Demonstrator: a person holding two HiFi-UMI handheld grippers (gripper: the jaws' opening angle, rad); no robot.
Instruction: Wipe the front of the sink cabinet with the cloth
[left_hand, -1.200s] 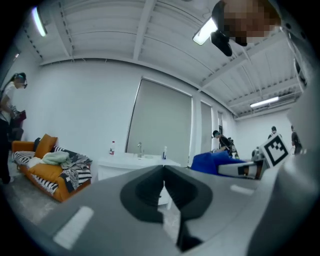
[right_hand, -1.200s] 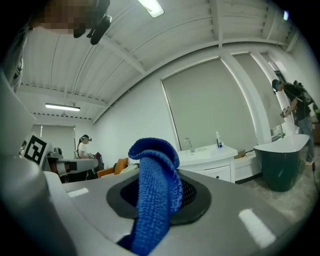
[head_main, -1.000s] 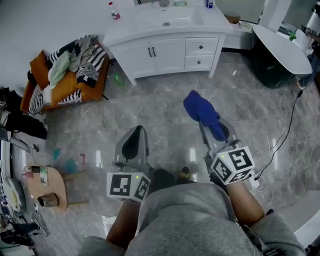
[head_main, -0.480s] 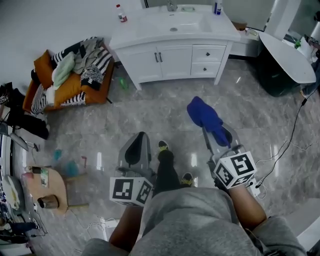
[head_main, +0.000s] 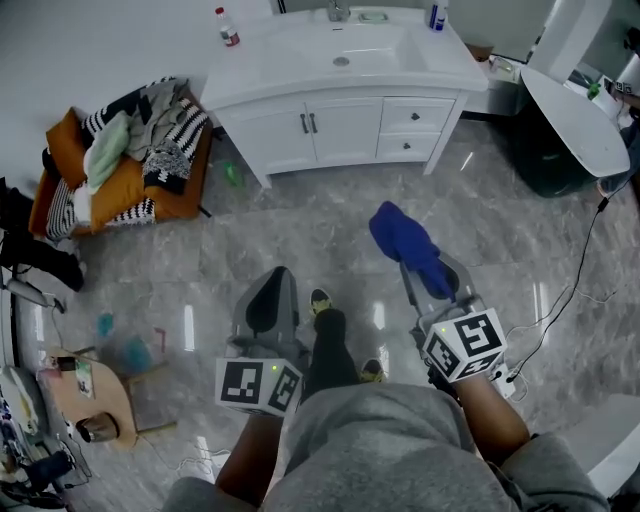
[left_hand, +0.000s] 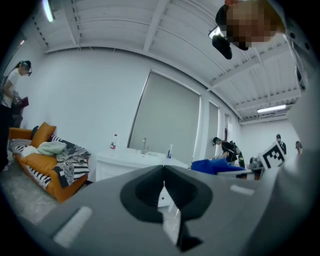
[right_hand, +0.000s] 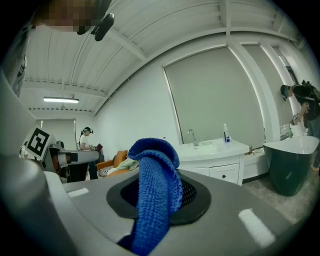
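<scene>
Hanging bunched over the right gripper (head_main: 432, 283), whose jaws clamp it, the blue cloth (head_main: 404, 238) is above the grey marble floor (head_main: 300, 235), well apart from the white sink cabinet (head_main: 345, 122) ahead. The left gripper (head_main: 270, 298) has its 2 jaws pressed together on nothing. 1 orange sofa (head_main: 125, 180) stands left of the cabinet.

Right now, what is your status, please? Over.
Right gripper shut on blue knitted cloth. Left gripper shut, empty. White sink cabinet ahead across grey stone floor, cloth not yet touching it.
</scene>
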